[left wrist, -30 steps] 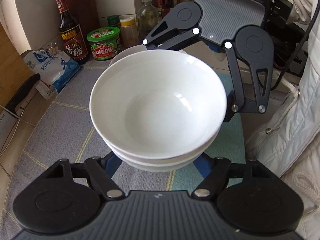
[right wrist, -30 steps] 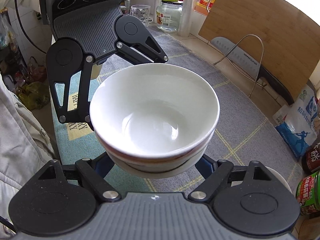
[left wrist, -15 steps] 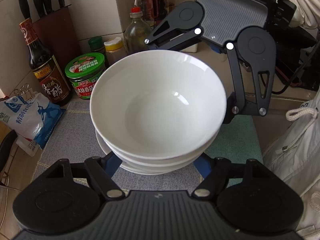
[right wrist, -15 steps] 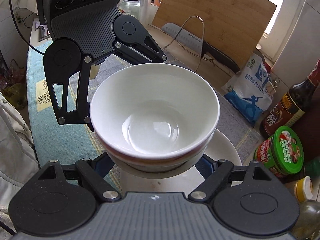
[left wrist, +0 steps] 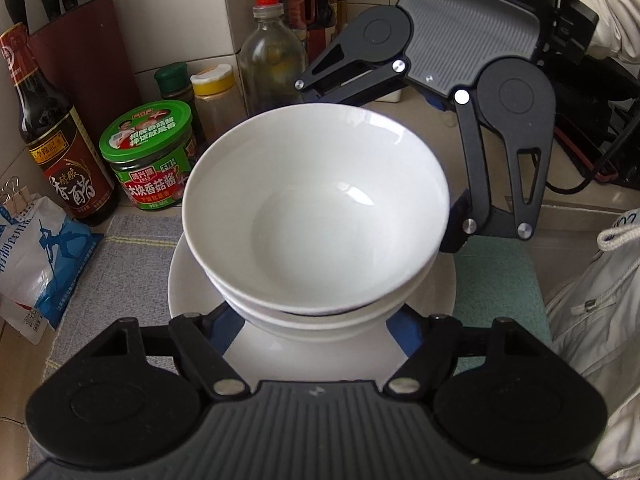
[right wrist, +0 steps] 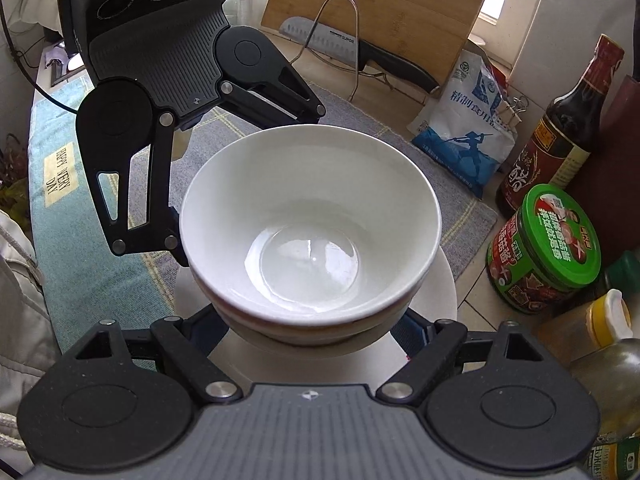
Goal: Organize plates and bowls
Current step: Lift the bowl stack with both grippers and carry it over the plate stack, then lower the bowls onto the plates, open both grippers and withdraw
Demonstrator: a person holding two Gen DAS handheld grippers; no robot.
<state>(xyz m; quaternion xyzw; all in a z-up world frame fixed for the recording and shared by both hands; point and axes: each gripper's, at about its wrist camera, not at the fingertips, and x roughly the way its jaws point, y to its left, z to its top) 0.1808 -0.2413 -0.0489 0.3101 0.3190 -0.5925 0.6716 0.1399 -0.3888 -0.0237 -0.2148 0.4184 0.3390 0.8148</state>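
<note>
Claws, left and right, both clamped on stacked bowls above plate.

1. Two white bowls, nested one inside the other.
2. One white plate beneath them.
3. Two grippers: the left gripper and the right gripper.
4. One green-lidded jar.
5. One dark vinegar bottle.
6. One knife on a wire rack.
7. One wooden cutting board.
8. One blue-and-white bag.

Two wrist cameras look steeply down, close, from opposite sides of the stacked bowls, which both views share.
</note>
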